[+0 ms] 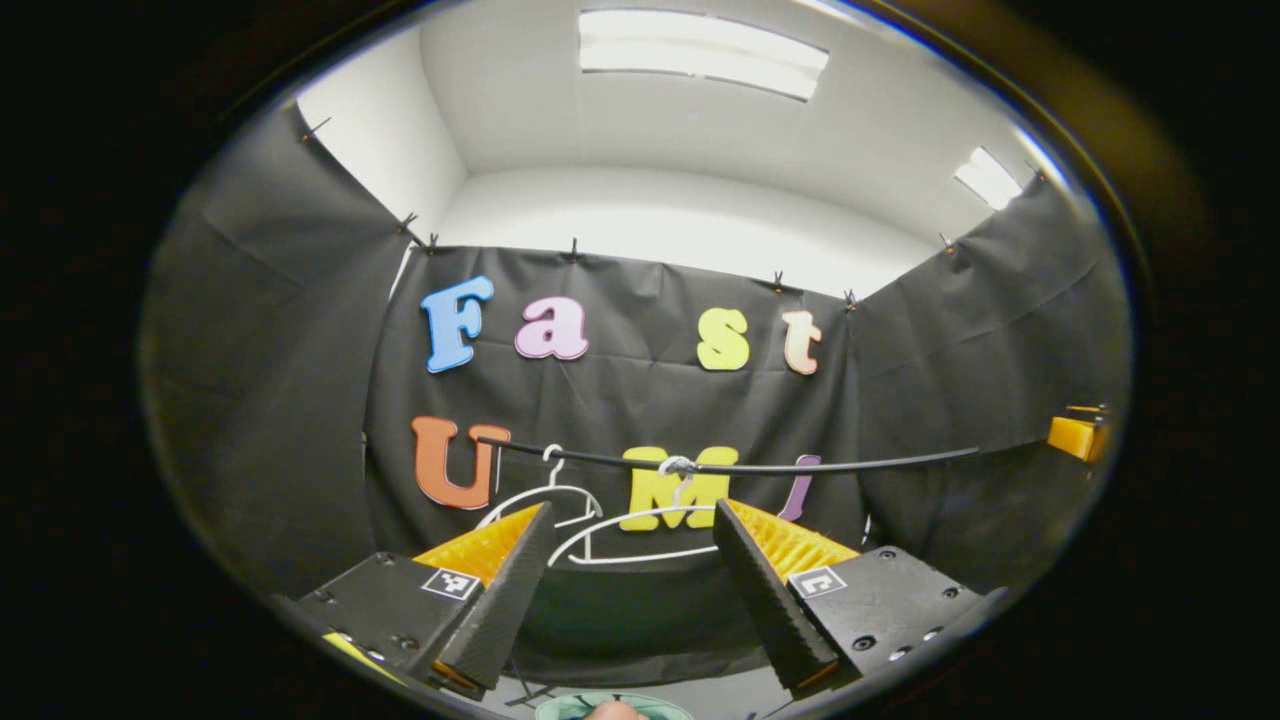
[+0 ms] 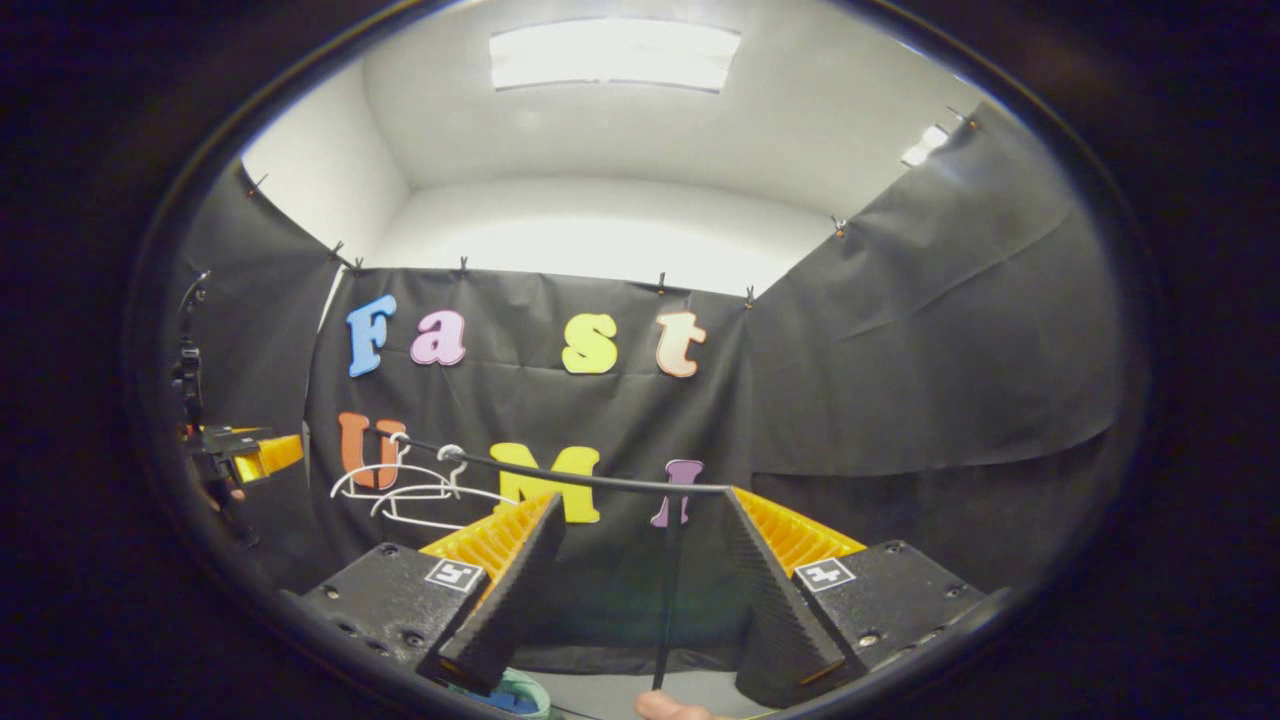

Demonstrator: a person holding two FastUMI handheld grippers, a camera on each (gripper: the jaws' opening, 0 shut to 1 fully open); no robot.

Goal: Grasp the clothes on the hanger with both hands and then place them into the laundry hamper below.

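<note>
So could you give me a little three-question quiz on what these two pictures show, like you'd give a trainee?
1. True or false: the left gripper is shut on a garment.
2. What hangs on the black rail? A) two bare white hangers B) a coat C) towels
3. Fill in: in the right gripper view, the hangers sit to the ____ of the right gripper.

Key: 1 false, both grippers are open and hold nothing; 2 A; 3 left.
</note>
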